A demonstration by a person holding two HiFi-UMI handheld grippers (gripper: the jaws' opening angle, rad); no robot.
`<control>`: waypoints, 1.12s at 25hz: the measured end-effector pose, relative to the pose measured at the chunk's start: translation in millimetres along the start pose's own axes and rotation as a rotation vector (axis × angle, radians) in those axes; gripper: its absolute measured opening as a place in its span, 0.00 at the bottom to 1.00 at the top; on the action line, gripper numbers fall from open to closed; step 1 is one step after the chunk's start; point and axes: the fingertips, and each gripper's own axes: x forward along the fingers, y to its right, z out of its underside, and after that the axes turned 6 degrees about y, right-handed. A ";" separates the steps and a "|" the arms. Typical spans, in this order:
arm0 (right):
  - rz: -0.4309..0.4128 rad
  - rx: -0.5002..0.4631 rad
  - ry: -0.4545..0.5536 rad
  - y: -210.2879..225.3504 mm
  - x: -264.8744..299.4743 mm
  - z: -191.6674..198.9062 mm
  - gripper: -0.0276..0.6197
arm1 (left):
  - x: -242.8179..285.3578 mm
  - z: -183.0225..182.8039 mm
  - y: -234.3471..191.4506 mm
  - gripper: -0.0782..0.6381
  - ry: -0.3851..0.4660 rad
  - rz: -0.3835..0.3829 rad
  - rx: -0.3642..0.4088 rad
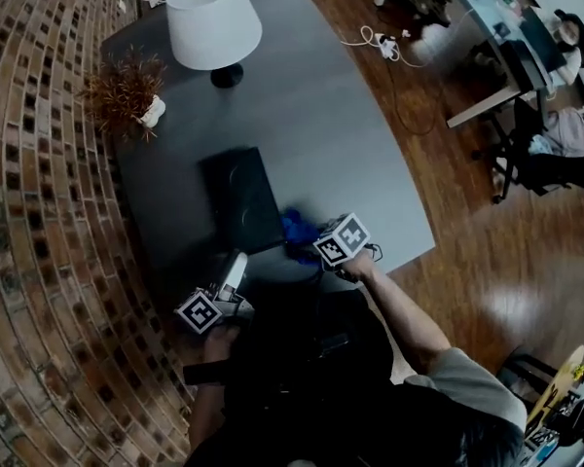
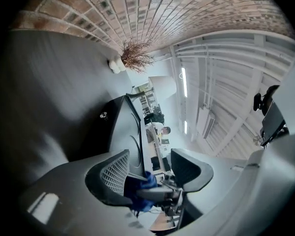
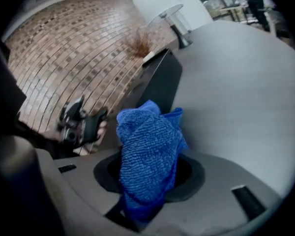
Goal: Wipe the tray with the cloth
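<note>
A dark rectangular tray (image 1: 238, 195) lies on the grey table (image 1: 331, 134), near the front left. Just right of its near corner is the blue cloth (image 1: 296, 232), bunched up, with my right gripper (image 1: 310, 243) shut on it. In the right gripper view the cloth (image 3: 150, 151) fills the gap between the jaws, and the tray (image 3: 155, 85) stands beyond it. My left gripper (image 1: 233, 272) sits at the tray's near edge. Its jaws stand open (image 2: 150, 168), and the tray's edge (image 2: 132, 132) runs into the gap without being pressed by the pads.
A white-shaded lamp (image 1: 214, 22) and a dried plant in a white pot (image 1: 127, 90) stand at the table's far end. A brick wall (image 1: 39, 212) runs along the left. To the right are wood floor (image 1: 487, 241), a power strip (image 1: 384, 45), desks and chairs.
</note>
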 end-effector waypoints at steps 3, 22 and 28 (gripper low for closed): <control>0.038 -0.076 -0.073 5.7 -21.0 11.5 0.27 | -3.9 2.7 2.3 0.46 -0.012 0.002 -0.032; 0.103 -0.353 -0.103 77.1 74.9 -284.5 0.26 | -3.4 16.0 -31.8 0.43 -0.123 -0.020 -0.114; 0.049 0.050 0.160 104.3 5.4 -228.1 0.26 | -5.8 -64.8 -73.1 0.44 0.113 -0.233 -0.181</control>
